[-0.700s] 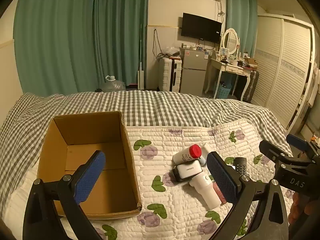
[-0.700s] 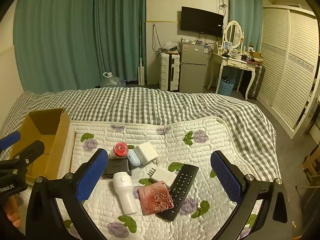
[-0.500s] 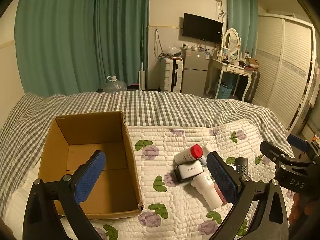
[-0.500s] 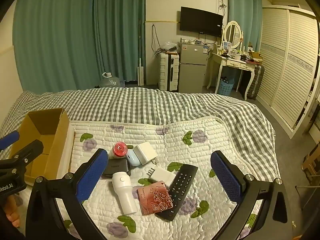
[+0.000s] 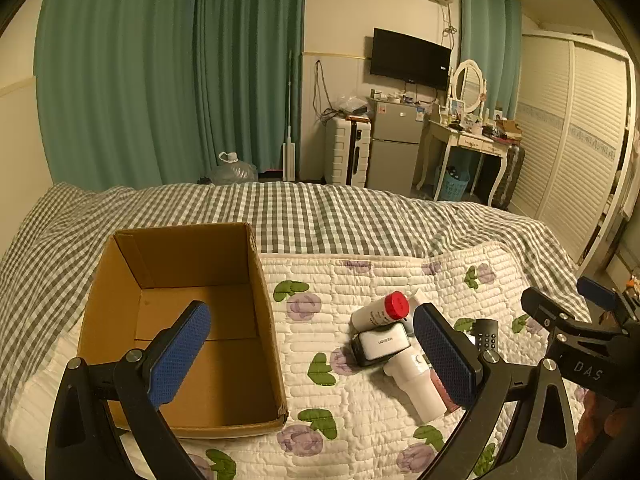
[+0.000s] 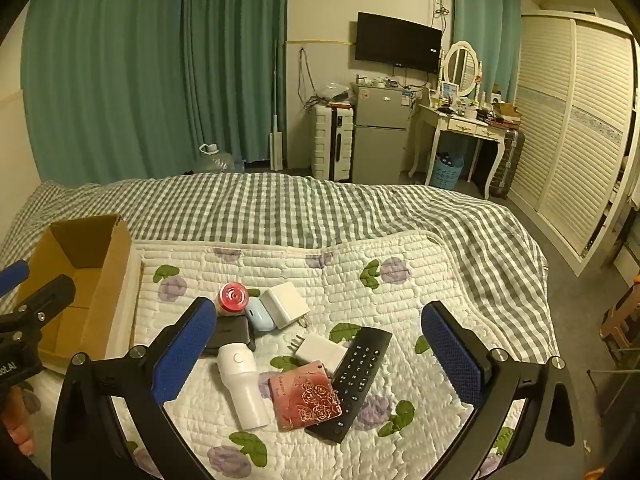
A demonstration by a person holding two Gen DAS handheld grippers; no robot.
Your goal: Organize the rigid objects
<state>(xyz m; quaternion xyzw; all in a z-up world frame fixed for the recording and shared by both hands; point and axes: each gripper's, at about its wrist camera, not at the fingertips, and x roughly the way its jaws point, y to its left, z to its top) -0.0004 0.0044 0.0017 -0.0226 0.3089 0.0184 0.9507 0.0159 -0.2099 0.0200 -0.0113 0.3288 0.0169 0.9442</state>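
Observation:
An open, empty cardboard box [image 5: 188, 320] sits on the quilt at the left; it also shows in the right wrist view [image 6: 80, 280]. Right of it lies a cluster: a red-capped white bottle [image 5: 380, 310], a UGREEN charger [image 5: 382, 346], a white cylindrical device [image 6: 244, 384], a pale blue case [image 6: 258, 314], two white plug adapters [image 6: 286, 304] [image 6: 320, 350], a red rose-patterned card [image 6: 306, 396] and a black remote [image 6: 354, 376]. My left gripper [image 5: 312, 354] is open and empty above the box's right wall. My right gripper [image 6: 320, 354] is open and empty above the cluster.
The flowered quilt [image 6: 420, 280] lies on a grey checked bedspread [image 6: 320, 208]. Beyond the bed are teal curtains, a suitcase, a small fridge [image 6: 380, 132], a dressing table and louvred wardrobe doors [image 6: 580, 140].
Both views have shifted slightly, as if the grippers rose or tilted a little. Both jaws stay open and no object has moved.

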